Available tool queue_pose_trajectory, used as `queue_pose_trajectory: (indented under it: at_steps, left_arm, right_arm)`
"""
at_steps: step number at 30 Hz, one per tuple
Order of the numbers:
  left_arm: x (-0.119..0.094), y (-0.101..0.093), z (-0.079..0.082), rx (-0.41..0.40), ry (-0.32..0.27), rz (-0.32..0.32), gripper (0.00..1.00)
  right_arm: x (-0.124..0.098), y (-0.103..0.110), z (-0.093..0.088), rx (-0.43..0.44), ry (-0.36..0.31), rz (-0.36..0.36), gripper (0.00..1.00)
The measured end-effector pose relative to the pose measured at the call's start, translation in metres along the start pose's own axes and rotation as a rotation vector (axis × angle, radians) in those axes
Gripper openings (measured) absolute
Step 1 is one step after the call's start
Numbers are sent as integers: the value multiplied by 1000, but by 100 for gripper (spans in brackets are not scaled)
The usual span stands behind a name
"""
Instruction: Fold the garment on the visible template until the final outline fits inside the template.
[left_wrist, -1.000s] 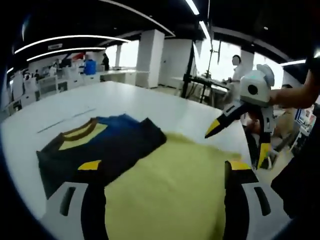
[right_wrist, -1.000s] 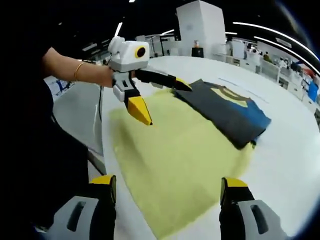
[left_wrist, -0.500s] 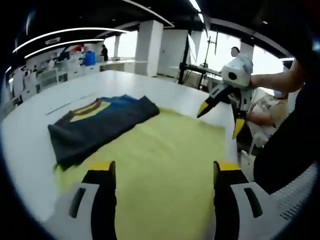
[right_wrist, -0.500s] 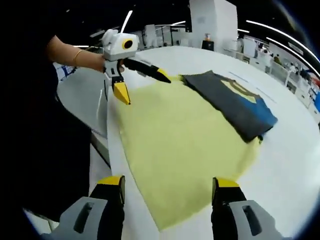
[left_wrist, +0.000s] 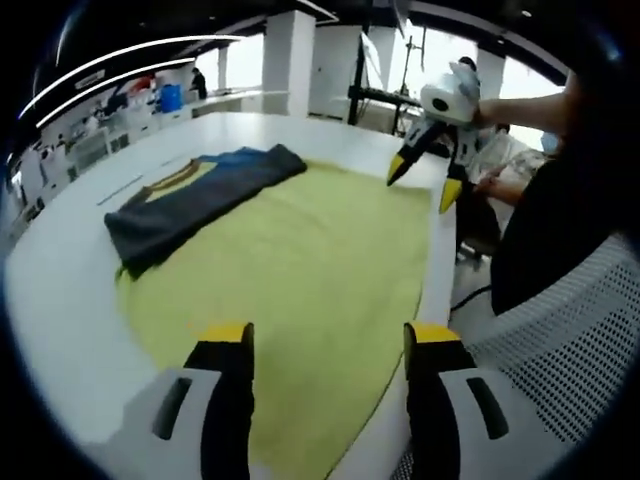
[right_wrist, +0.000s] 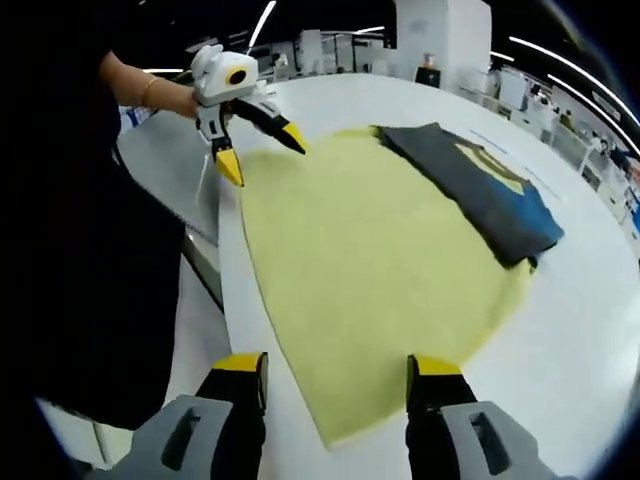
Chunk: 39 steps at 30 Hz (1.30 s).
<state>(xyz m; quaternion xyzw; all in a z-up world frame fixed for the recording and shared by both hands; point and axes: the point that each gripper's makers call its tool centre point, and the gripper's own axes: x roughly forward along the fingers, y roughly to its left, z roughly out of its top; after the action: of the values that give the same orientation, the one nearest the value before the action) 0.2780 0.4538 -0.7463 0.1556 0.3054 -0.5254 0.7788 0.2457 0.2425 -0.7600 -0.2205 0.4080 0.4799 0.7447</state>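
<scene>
Left claw (right_wrist: 261, 146) gapes empty above template (right_wrist: 380, 260); folded garment (right_wrist: 480, 195) beyond.

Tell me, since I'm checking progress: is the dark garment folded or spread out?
Folded: the dark garment lies as a narrow strip along the far edge of the yellow template, collar showing.

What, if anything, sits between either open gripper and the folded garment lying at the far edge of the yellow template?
Nothing visible does. Between the left gripper and the folded garment lies only bare yellow template; the same holds for the right gripper in the right gripper view. Both grippers are open and hold nothing.
</scene>
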Motion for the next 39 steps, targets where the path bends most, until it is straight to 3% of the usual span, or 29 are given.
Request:
queue_pose_trajectory:
  at_steps: [5, 13, 22, 24, 27, 31, 39]
  left_arm:
    - [-5, -3, -15, 58, 58, 8, 52]
    - [-8, -12, -31, 105, 88, -5, 42]
    - [-8, -7, -30, 135, 89, 20, 38]
    - [-8, -8, -30, 160, 99, 16, 33]
    - [-7, -11, -31, 161, 112, 9, 27]
    - [-5, -6, -31, 133, 121, 34, 12]
    - [-3, 5, -27, 80, 131, 102, 2]
  right_arm:
    - [1, 0, -8, -25, 41, -21, 43]
    - [3, 1, -12, -75, 61, -34, 40]
    - [2, 1, -11, -80, 39, -38, 29]
    - [2, 0, -11, -77, 38, -42, 27]
    - [2, -4, -10, -61, 31, -54, 23]
    - [1, -19, -10, -17, 35, -113, 6]
    - [2, -20, -8, 11, 32, -111, 1]
